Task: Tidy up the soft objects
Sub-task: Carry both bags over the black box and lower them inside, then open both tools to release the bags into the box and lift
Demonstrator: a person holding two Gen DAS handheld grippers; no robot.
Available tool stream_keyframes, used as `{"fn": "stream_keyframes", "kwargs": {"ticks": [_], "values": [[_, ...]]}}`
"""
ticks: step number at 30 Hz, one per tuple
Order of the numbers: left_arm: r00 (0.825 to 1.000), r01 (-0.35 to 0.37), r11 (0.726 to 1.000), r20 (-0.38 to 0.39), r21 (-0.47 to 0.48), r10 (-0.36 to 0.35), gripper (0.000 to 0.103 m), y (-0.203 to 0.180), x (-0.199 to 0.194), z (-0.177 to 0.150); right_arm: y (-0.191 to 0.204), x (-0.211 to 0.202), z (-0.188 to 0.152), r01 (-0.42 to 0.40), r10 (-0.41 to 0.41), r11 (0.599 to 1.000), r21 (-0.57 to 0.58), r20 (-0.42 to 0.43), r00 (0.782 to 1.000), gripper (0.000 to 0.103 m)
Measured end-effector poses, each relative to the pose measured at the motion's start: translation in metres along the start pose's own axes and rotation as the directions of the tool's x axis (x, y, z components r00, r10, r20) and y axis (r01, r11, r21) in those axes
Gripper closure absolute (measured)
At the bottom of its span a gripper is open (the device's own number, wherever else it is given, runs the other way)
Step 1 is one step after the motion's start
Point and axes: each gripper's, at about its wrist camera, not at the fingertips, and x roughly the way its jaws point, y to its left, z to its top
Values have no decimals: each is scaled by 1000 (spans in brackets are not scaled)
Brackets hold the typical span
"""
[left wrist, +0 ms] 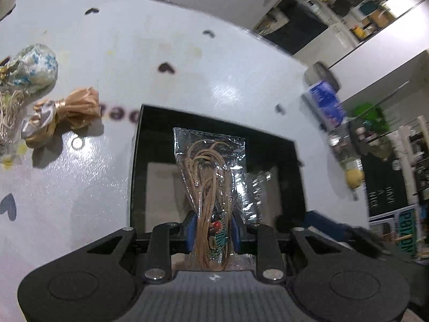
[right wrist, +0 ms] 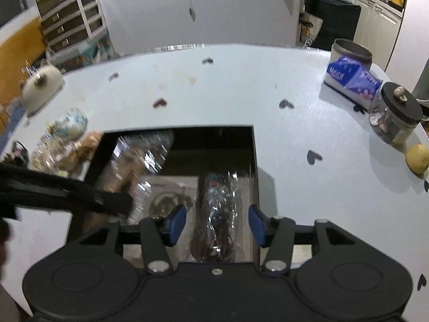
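Note:
My left gripper (left wrist: 211, 230) is shut on a clear plastic packet of tan cord (left wrist: 211, 177) and holds it over the open black box (left wrist: 135, 161). In the right wrist view the same packet (right wrist: 139, 161) hangs over the box's left side, held by the left gripper's arm (right wrist: 67, 193). My right gripper (right wrist: 217, 221) is open above a dark wrapped packet (right wrist: 217, 214) that lies in the black box (right wrist: 256, 161). A tan ribbon bundle (left wrist: 64, 112) and a blue-flowered pouch (left wrist: 34, 67) lie on the white table left of the box.
A blue tissue pack (right wrist: 351, 80), a grey tin (right wrist: 348, 49), a black-lidded glass jar (right wrist: 396, 115) and a yellow lemon (right wrist: 418, 158) stand at the table's right side. A white pincushion-like item (right wrist: 40, 86) sits at the far left edge.

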Motion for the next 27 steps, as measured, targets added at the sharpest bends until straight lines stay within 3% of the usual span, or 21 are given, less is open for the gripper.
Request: {"fn": "stream_keyframes", "kwargs": {"ticks": [5, 12, 21, 23, 27], "values": [[995, -92, 995, -42, 29, 93, 76, -9, 26, 2, -9, -17, -1, -1, 0, 1000, 8, 57, 998, 50], [983, -147, 981, -90, 124, 158, 75, -25, 62, -5, -24, -31, -3, 13, -16, 1000, 23, 95, 995, 50], [994, -69, 994, -75, 88, 75, 74, -33, 71, -6, -37, -34, -10, 1, -6, 998, 58, 94, 996, 51], [995, -53, 997, -77, 63, 57, 63, -30, 69, -7, -37, -34, -10, -7, 1, 998, 58, 94, 996, 51], [997, -26, 999, -77, 32, 29, 51, -26, 65, -8, -34, -34, -10, -20, 15, 998, 53, 95, 995, 51]]}}
